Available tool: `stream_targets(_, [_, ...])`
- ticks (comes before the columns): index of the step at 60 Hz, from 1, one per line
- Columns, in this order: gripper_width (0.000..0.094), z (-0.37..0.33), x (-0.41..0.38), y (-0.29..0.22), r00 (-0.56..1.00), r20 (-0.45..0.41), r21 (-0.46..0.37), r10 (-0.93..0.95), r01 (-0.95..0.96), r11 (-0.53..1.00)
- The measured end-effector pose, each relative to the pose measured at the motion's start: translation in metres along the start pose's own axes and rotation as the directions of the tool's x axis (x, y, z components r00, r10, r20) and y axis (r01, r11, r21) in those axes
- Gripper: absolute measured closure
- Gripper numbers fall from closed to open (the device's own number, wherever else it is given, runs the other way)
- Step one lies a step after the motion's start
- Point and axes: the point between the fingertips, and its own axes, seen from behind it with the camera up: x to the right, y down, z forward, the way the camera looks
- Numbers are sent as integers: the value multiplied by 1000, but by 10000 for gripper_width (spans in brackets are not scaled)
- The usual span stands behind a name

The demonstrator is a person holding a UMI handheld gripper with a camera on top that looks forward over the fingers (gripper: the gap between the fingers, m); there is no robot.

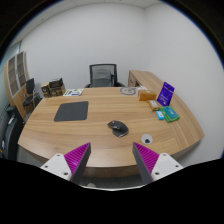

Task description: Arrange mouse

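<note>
A dark computer mouse (118, 127) lies on the wooden table (100, 135), to the right of a dark grey mouse pad (71, 112) and apart from it. My gripper (112, 160) is held above the table's near edge, well short of the mouse. Its two fingers with purple pads (76, 157) stand wide apart with nothing between them.
A black office chair (102, 75) stands at the table's far side. A blue upright card (165, 94), a small box (166, 113) and a round object (128, 91) sit on the right part. A white small thing (148, 139) lies near the right finger. Shelves (20, 75) stand at left.
</note>
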Motion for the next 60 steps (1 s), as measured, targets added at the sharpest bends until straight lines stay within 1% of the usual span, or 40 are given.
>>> stream_targets(10, [72,23,7,-4,1000,5,18,-25,25,1000])
stream_targets(38, [75,147,36,0,998,-23,26,-65,66,998])
stream_targets(60, [71,242,47,-2,995,-46,1,-89,89,996])
